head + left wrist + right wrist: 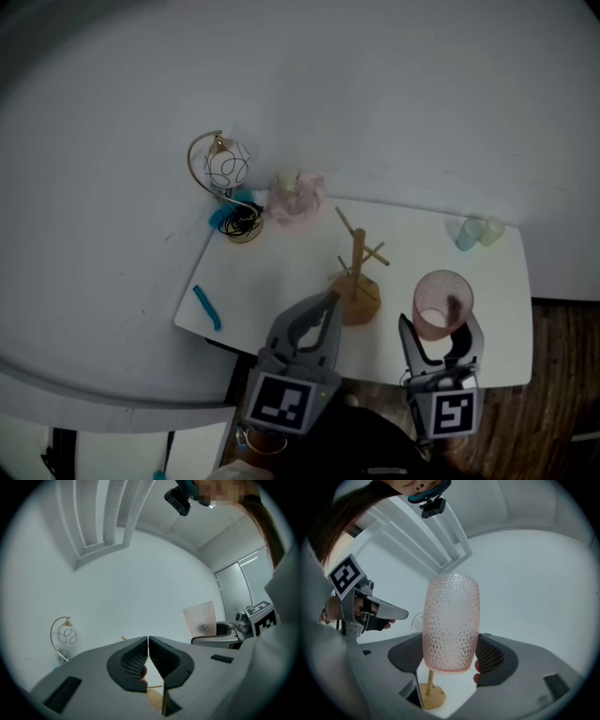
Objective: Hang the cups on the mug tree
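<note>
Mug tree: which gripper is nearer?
Left. The left gripper, jaws shut, sits just beside the mug tree at its base; the right gripper, holding the pink cup, is farther off to its right.

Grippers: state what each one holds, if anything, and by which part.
The right gripper clamps the pink cup by its lower sides, near the base. The left gripper is shut on nothing.

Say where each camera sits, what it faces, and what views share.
Head view: on the head, steeply down at table, mug tree, left gripper, right gripper.
Left gripper view: on that gripper, along its shut jaws at the wall.
Right gripper view: along its jaws, clamped on the pink cup.
All three show the pink cup.
</note>
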The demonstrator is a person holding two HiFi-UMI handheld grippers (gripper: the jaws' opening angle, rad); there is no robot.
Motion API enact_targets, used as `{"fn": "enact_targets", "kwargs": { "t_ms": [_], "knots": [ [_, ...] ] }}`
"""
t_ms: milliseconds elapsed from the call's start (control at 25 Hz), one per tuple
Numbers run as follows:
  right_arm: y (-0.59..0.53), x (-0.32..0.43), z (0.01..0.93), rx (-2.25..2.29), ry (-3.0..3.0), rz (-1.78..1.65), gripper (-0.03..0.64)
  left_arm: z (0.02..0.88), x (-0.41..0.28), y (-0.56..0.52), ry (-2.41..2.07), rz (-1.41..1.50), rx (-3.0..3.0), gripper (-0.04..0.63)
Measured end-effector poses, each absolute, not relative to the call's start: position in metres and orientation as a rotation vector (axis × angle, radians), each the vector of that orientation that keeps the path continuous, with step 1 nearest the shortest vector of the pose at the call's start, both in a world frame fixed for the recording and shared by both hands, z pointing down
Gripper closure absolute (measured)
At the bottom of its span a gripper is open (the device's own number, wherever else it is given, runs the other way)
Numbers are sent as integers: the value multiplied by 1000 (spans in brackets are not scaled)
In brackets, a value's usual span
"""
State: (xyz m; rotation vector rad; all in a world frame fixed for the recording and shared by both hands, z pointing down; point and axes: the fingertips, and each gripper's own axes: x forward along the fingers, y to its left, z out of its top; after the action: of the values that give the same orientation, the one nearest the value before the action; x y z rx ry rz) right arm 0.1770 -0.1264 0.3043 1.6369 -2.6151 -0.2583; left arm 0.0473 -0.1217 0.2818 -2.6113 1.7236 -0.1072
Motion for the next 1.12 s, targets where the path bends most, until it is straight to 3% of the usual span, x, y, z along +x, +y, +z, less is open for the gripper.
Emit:
{"fn": "enact_targets", "kwargs": {
  "t_ms": [1120],
  "knots": [
    [-166,178,335,1858,-2246,-239,281,289,12,-189,1532,-109,-2767,588]
  ]
}}
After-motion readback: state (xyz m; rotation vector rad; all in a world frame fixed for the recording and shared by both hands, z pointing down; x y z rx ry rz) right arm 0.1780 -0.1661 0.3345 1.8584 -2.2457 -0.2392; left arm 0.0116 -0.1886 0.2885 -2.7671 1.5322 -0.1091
